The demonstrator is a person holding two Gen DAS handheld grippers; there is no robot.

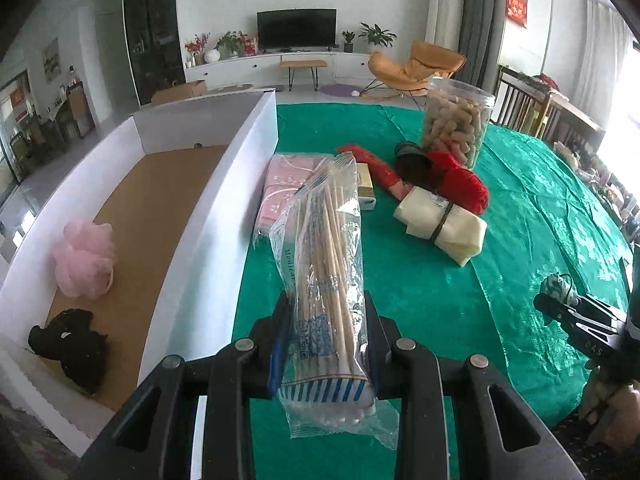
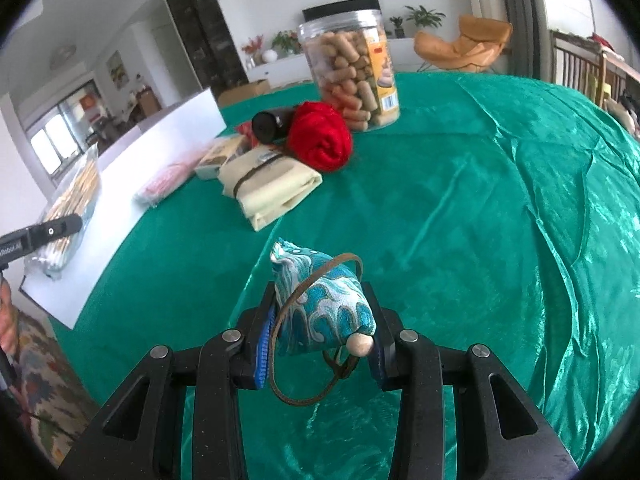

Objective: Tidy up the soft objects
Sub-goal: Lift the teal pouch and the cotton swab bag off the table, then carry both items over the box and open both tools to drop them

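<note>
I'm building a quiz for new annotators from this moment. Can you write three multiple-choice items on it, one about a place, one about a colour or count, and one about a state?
1. Where does the pink mesh puff lie?
A. Inside the white box
B. On the green cloth
C. On top of the jar

2. What colour is the rolled soft bundle beside the jar?
A. Yellow
B. Red
C. Blue

3. What is the right gripper doing?
A. Standing open and empty
B. Shut on the blue patterned pouch
C. Shut on the swab packet

Answers: 1 A, the puff rests on the box's brown floor; 2 B, it is bright red; 3 B, the pouch sits clamped between its fingers.
</note>
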